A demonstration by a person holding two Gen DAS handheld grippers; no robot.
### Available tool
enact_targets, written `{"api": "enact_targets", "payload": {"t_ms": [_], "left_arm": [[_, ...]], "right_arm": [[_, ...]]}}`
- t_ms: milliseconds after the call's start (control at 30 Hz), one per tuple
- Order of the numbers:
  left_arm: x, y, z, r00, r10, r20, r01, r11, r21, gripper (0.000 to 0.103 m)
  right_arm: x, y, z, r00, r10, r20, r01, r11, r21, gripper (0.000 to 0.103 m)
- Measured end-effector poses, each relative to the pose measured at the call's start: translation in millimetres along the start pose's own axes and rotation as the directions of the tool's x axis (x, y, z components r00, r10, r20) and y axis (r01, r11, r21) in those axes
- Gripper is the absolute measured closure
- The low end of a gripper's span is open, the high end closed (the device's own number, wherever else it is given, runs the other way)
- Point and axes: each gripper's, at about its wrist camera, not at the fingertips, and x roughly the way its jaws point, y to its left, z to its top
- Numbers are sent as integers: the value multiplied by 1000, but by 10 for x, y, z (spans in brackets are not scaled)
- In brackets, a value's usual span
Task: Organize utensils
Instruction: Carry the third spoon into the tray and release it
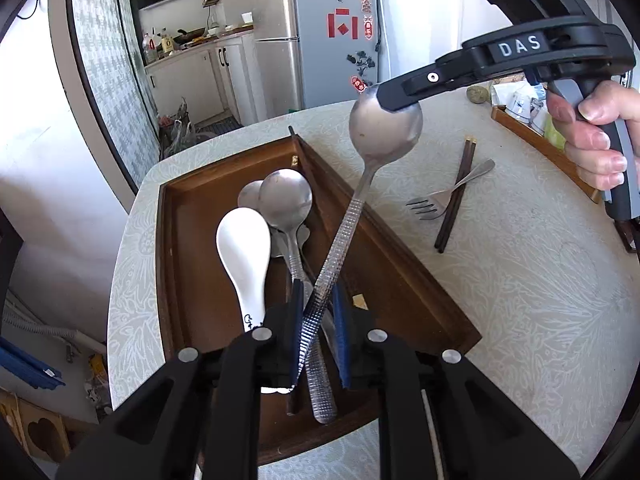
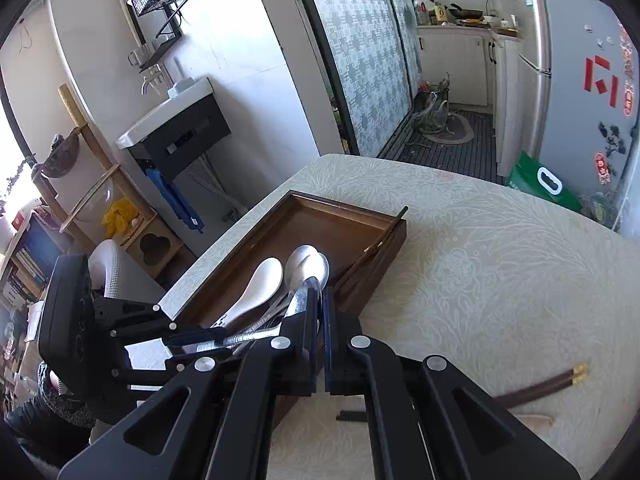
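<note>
A steel spoon (image 1: 384, 128) with a textured handle hangs above the brown wooden tray (image 1: 188, 240). My right gripper (image 1: 384, 98) is shut on its bowl, and my left gripper (image 1: 318, 320) is closed around its handle end. In the right wrist view my right gripper (image 2: 322, 312) pinches the spoon bowl (image 2: 314, 280), and the left gripper (image 2: 176, 340) holds the handle at lower left. In the tray lie a white ceramic spoon (image 1: 244, 248), steel spoons (image 1: 286, 200) and dark chopsticks (image 2: 360, 260).
On the patterned table (image 1: 500, 300) right of the tray lie a steel fork (image 1: 440, 200) across a pair of dark chopsticks (image 1: 456, 200). A second wooden tray (image 1: 532, 136) with cups stands at the far right. A fridge (image 1: 320, 32) stands behind the table.
</note>
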Motion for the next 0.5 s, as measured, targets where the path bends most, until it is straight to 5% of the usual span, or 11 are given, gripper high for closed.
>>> {"api": "enact_targets", "payload": {"t_ms": [267,333,367,400,500], "left_arm": [[134,138,-63,1000,4,-24,-4,1000,-18,90],[146,139,-80,1000,2,-17,-3,1000,-10,81],[132,133,-95,1000,5,-4,-5,1000,-5,65],[96,124,-103,1000,-1,18,1,1000,-1,54],[10,88,-56,998,-25,52,25,1000,-3,49]], "right_arm": [[673,-43,59,998,-36,-57,37,999,9,96],[758,-26,18,997,-49,-65,50,999,14,95],[765,-13,-6,997,-49,-66,50,999,15,91],[736,-1,-29,998,-34,-59,35,999,13,75],[443,-11,-78,1000,-9,7,9,1000,23,34]]}}
